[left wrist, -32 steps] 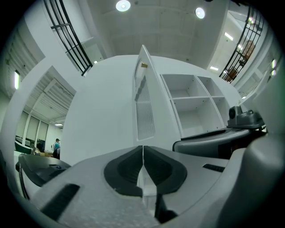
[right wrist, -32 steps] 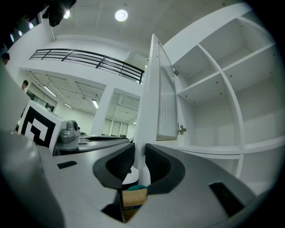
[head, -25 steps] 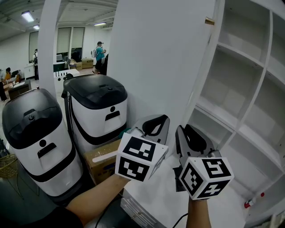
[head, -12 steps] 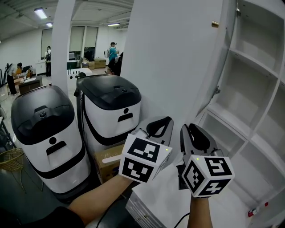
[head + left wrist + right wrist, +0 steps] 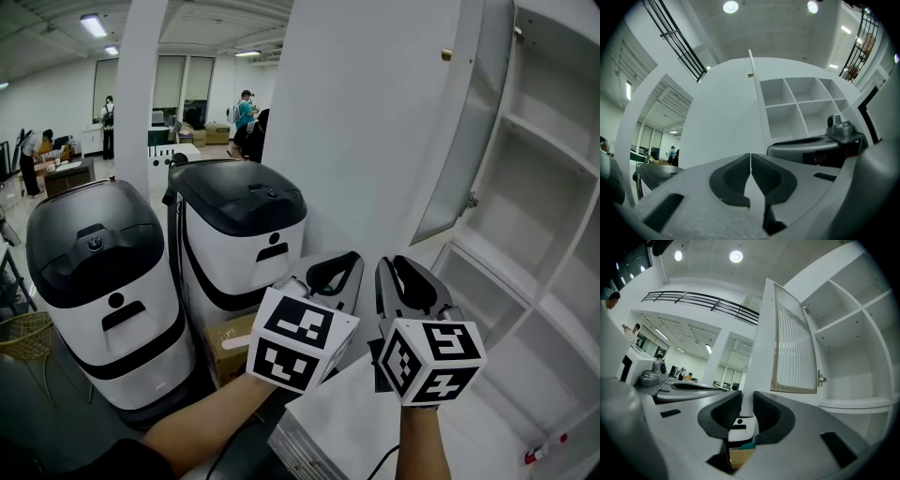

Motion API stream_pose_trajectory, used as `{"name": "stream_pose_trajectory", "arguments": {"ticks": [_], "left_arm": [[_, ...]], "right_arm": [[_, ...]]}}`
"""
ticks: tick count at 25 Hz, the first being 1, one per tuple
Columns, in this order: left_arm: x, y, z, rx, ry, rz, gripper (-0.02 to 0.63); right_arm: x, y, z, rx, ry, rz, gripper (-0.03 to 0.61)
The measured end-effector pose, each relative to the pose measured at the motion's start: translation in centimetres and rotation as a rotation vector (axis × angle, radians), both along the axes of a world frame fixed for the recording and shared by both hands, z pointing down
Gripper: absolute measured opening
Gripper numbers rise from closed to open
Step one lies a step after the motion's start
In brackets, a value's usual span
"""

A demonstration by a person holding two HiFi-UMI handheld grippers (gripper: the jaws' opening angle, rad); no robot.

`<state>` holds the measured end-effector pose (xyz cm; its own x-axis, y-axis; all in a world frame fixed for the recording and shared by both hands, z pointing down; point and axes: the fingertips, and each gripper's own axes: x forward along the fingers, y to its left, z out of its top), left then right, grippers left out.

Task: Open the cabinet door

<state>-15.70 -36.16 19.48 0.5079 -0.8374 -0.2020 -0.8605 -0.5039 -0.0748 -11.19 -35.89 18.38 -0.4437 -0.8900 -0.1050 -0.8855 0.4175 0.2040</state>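
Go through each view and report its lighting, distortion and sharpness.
Head view: evenly lit and sharp, the cabinet door bends slightly at its edges. Left gripper view: heavy fisheye, black corners, ceiling lamps blown out white. Right gripper view: same fisheye, straight shelves bow into curves.

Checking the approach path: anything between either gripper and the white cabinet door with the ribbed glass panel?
Nothing visible. The white cabinet door with the ribbed glass panel stands swung out, only open air between it and the left gripper and right gripper. The black-lidded white bins stand off to the left.
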Motion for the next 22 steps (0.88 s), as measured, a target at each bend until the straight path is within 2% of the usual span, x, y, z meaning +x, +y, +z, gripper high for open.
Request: {"name": "stream_pose_trajectory", "arguments": {"ticks": [6,10,13,22], "left_arm": [[0.1,-0.1,0.3,-0.009,0.010,0.039,0.018],[1.0,0.1,0.7,-0.015,0.010,0.069,0.018],[1.9,0.4,0.8,-0.021,0.010,0.085,0.018],[5.3,1.9,1.1,-0.032,-0.001,0.117,0.018]], "right_arm": [[-0.5,-0.7,-0.1,-0.007,-0.002,-0.005,0.086],[-0.3,-0.4,-0.1,-0.027,-0.070,-0.064,0.083],[0.1,0.2,-0.1,-0.045,-0.105,-0.087,0.057],[3.8,2.1,0.6,-0.054,-0.085,-0.018,0.046]]}}
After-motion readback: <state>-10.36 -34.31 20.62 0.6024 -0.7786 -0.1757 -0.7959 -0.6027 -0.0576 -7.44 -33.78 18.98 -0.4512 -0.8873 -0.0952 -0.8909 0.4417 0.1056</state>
